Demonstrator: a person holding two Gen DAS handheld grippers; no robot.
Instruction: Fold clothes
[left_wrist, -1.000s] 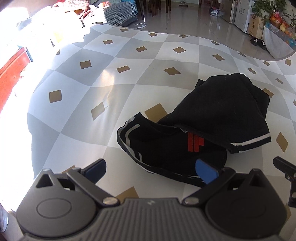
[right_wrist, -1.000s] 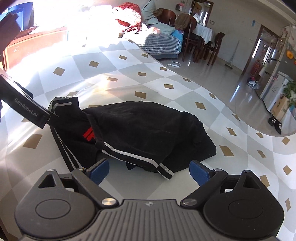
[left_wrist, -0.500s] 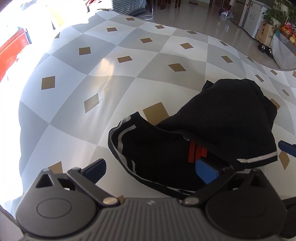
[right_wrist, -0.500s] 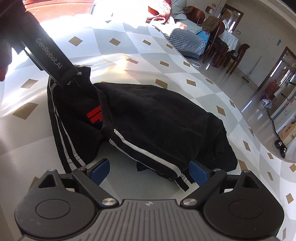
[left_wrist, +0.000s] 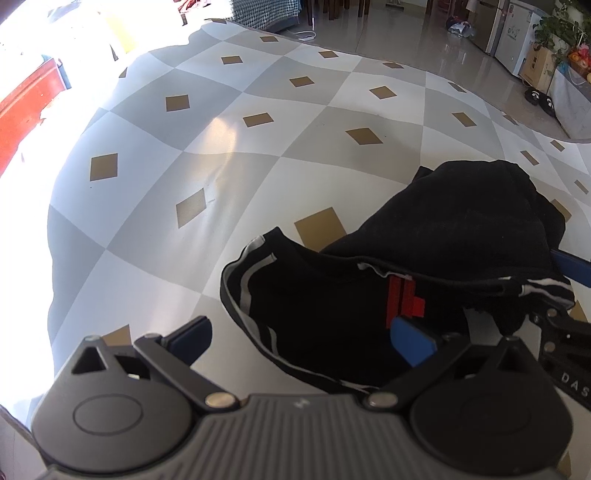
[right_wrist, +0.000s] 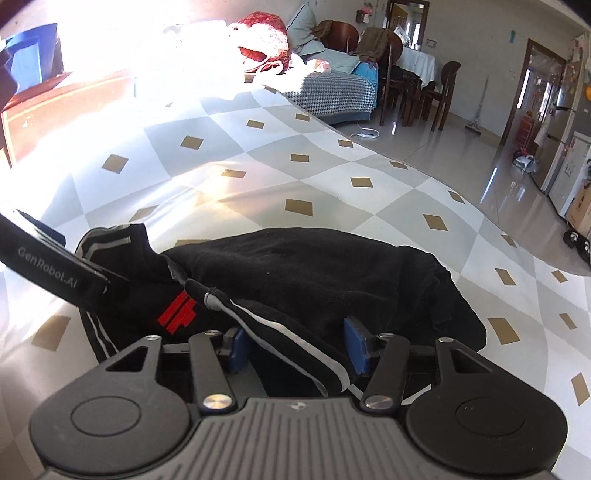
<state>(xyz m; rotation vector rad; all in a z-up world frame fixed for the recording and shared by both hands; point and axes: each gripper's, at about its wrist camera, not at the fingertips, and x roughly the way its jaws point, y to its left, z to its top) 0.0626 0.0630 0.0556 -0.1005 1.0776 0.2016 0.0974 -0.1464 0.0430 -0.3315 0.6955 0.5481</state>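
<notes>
The black garment (right_wrist: 314, 280) lies in a loose heap on the checked cloth (left_wrist: 258, 155) that covers the table, one striped edge turned over the part with the red mark (right_wrist: 177, 312). It is soft, light knit with no stiffness of its own: it will sag and bunch wherever I lift it, and a single layer can slip free of a thick pinch. The banded, white-striped hem (right_wrist: 291, 339) is the firmest place to take hold, since the seam gives the pads something to bite on.

My right gripper (right_wrist: 295, 349) sits low over that hem with its blue pads partly closed, the striped edge running between them. I think the fabric is not yet clamped, though the cloth hides where the pads meet it, so I cannot be sure. My left gripper (left_wrist: 299, 334) is wide open and holds nothing; its right pad hangs just above the black fabric near the red mark, its left pad over the bare cloth.

Half a second ago my right pads stood wide apart and short of the hem; now they have narrowed and moved in around it. My left gripper has dropped closer to the garment, and the striped hem on its right side looks more rumpled than before.
</notes>
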